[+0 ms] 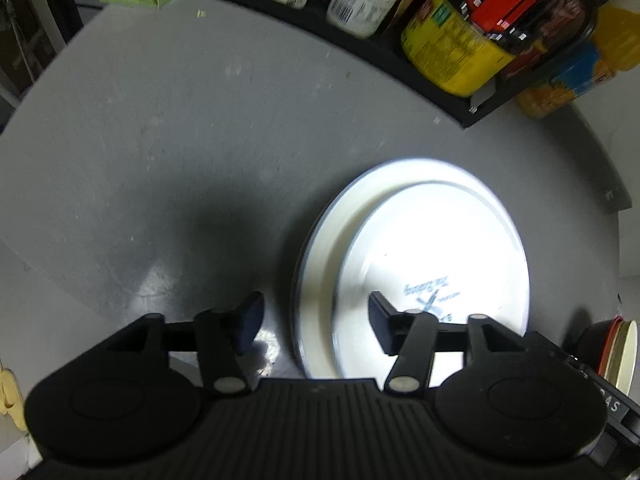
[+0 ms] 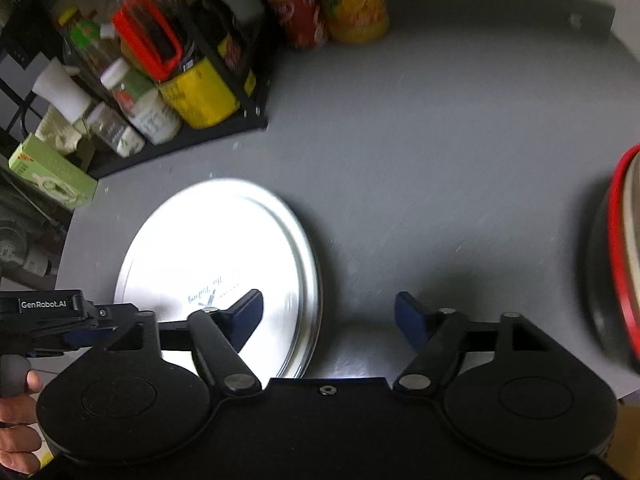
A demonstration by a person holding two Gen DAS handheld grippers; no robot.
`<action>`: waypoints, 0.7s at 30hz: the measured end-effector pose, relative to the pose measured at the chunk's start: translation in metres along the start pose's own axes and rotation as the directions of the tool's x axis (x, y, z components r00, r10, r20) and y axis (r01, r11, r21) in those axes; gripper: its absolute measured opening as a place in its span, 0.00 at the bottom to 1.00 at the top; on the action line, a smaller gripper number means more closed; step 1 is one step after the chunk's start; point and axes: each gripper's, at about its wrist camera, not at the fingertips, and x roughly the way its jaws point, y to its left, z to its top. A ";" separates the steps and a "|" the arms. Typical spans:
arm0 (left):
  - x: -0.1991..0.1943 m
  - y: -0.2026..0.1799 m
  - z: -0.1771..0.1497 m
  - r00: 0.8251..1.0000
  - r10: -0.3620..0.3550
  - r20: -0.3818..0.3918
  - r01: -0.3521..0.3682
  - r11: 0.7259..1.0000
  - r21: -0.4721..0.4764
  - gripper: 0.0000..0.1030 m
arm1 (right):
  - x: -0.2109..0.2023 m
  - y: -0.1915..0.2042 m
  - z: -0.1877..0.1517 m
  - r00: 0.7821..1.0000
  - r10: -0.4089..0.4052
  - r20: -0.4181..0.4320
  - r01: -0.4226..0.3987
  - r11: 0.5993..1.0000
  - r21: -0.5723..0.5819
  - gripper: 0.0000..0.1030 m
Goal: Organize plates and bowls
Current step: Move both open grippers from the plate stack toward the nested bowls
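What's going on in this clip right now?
A person holds a gripper in each hand above a grey table. Two white plates lie stacked there, the upper one sitting off-centre on the lower. The left gripper hangs over the stack's near edge, the right gripper over its right rim; both have open jaws and hold nothing. A stack of bowls, one with a red rim, waits to the right. A black rack of jars stands behind.

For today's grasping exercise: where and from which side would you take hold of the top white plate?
Probably grip the top plate by its thin rim, one finger over it, one under. Come from the near edge, where the left tool already straddles the rim; its flat face offers nothing to pinch.
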 end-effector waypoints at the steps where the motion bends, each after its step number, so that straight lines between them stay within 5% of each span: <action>1: -0.004 -0.001 0.000 1.000 0.001 0.009 -0.001 1.000 0.001 0.62 | -0.005 -0.001 0.001 1.000 0.005 0.018 -0.005 1.000 -0.001 0.83; 6: -0.016 -0.017 -0.002 0.999 0.001 0.032 -0.001 1.000 -0.008 0.68 | -0.028 -0.009 0.007 0.996 0.052 0.078 -0.050 0.998 -0.032 0.98; 14: -0.048 -0.058 -0.034 0.996 -0.020 0.090 0.015 0.998 0.063 0.81 | -0.073 -0.024 0.011 0.982 0.115 0.148 -0.100 0.990 -0.103 1.00; 21: -0.064 -0.097 -0.054 0.989 -0.057 0.137 0.041 0.992 0.117 0.82 | -0.106 -0.054 0.015 0.965 0.127 0.228 -0.109 0.990 -0.087 1.00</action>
